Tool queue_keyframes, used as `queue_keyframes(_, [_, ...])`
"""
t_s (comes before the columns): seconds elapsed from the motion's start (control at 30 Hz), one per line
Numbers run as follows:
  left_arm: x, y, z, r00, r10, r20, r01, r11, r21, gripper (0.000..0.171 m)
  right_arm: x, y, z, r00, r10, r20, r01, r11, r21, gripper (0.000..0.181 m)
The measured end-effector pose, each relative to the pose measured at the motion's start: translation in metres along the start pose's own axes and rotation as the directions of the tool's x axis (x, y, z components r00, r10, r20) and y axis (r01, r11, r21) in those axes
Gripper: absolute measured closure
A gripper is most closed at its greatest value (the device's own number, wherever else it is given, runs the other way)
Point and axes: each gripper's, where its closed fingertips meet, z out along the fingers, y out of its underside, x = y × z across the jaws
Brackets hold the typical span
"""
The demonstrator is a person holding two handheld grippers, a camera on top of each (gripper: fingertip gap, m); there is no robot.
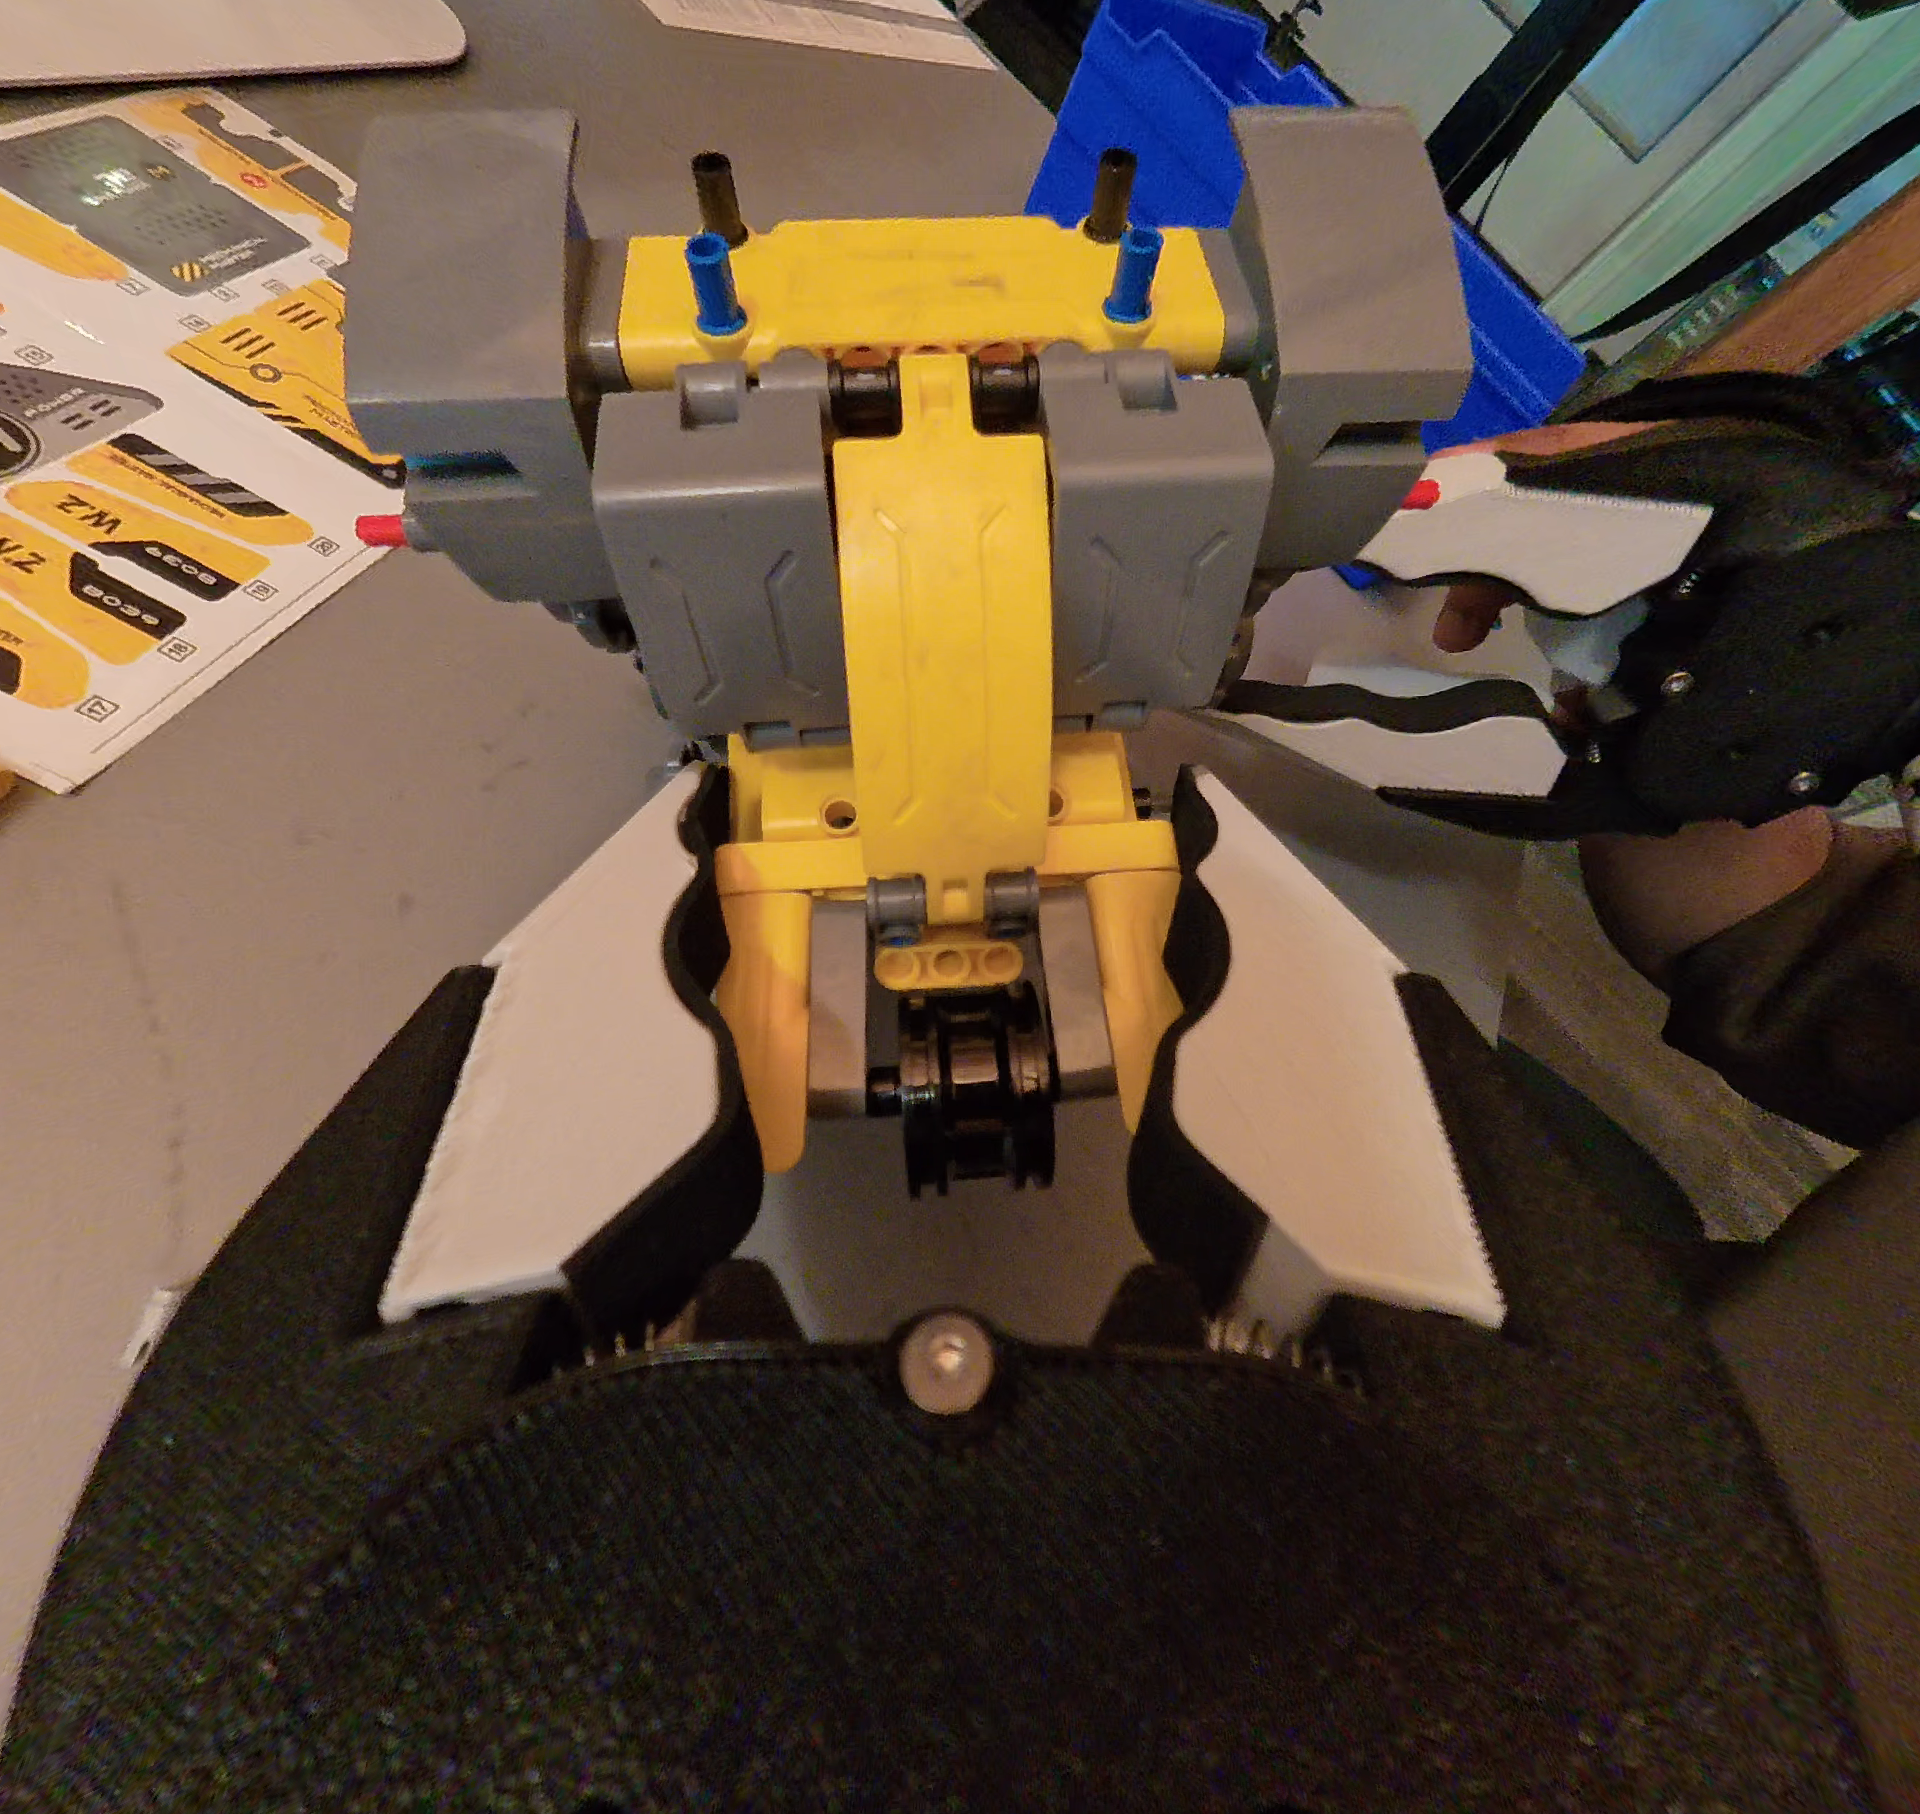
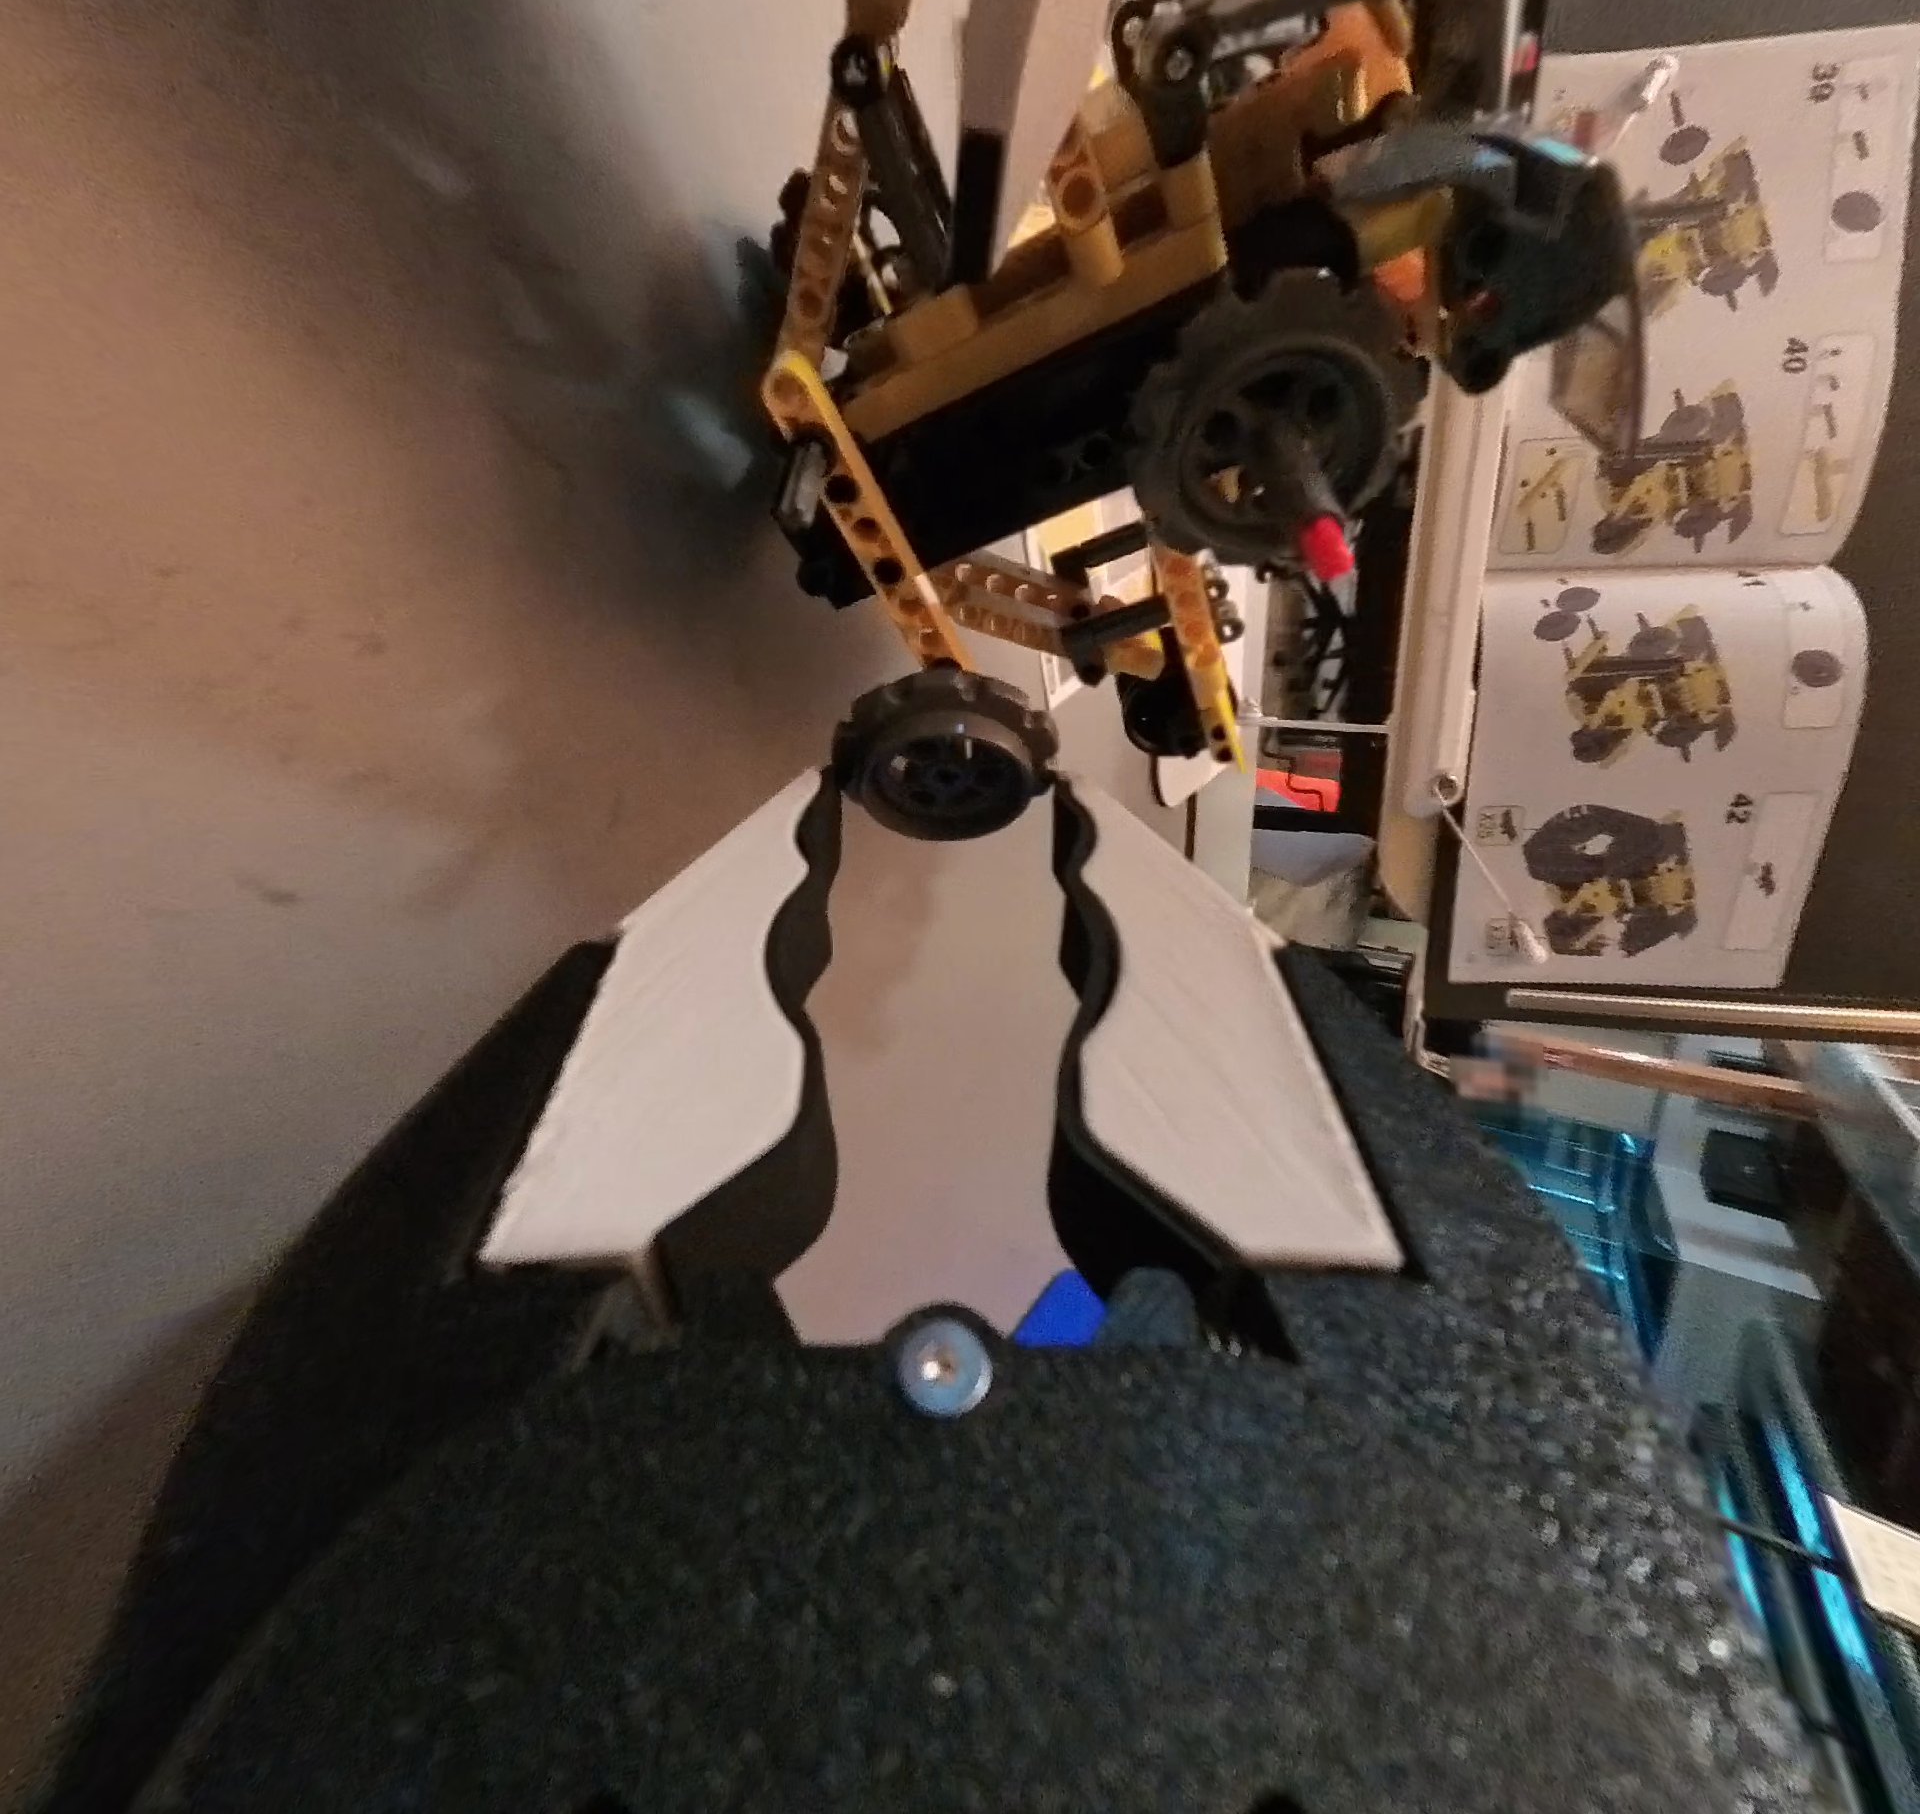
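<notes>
While the left tongs (image 1: 940, 943) clamp a yellow toy vehicle (image 1: 914, 476) above the bench (image 1: 312, 933), the right tongs (image 2: 940, 788) pinch a small wheel (image 2: 940, 762) beside it — a loose pinch could drop it.

One brick vehicle (image 1: 940, 559), two grippers (image 1: 940, 943) (image 2: 943, 798), one loose wheel (image 2: 943, 765).

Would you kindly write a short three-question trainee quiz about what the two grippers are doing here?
1. True or false: the left gripper grips the yellow and grey brick-built vehicle.
2. What does the right gripper pinch at its fingertips?
3. Which lies on the table: A) sticker sheet, B) hammer?

Key
1. True
2. A small black wheel
3. A
</notes>
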Motion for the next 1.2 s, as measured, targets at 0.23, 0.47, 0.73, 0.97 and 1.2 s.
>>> queue_keyframes(0.23, [-0.0022,0.0006,0.0029,1.000,0.010,0.029,-0.010,1.000,-0.006,0.087,0.0005,0.0043,0.0057,0.959,0.285,-0.009,-0.285,0.959,-0.006,0.141])
queue_keyframes(0.47, [-0.0019,0.0014,0.0036,0.999,0.021,0.038,-0.021,1.000,-0.008,0.087,-0.0040,0.0033,0.0060,0.729,0.653,0.204,-0.674,0.738,0.046,0.141])
queue_keyframes(0.73, [-0.0026,0.0002,0.0036,0.999,0.020,0.035,-0.020,1.000,0.002,0.087,-0.0052,0.0021,0.0055,0.587,0.746,0.315,-0.792,0.609,0.035,0.141])
queue_keyframes(0.97, [-0.0024,0.0000,0.0033,0.999,0.019,0.030,-0.020,1.000,0.009,0.087,-0.0040,0.0012,0.0045,0.710,0.658,0.250,-0.695,0.713,0.096,0.141])
queue_keyframes(1.2, [-0.0018,0.0009,0.0031,0.999,0.030,0.031,-0.030,1.000,0.005,0.087,-0.0033,-0.0001,0.0063,0.890,0.437,0.129,-0.450,0.887,0.104,0.140])
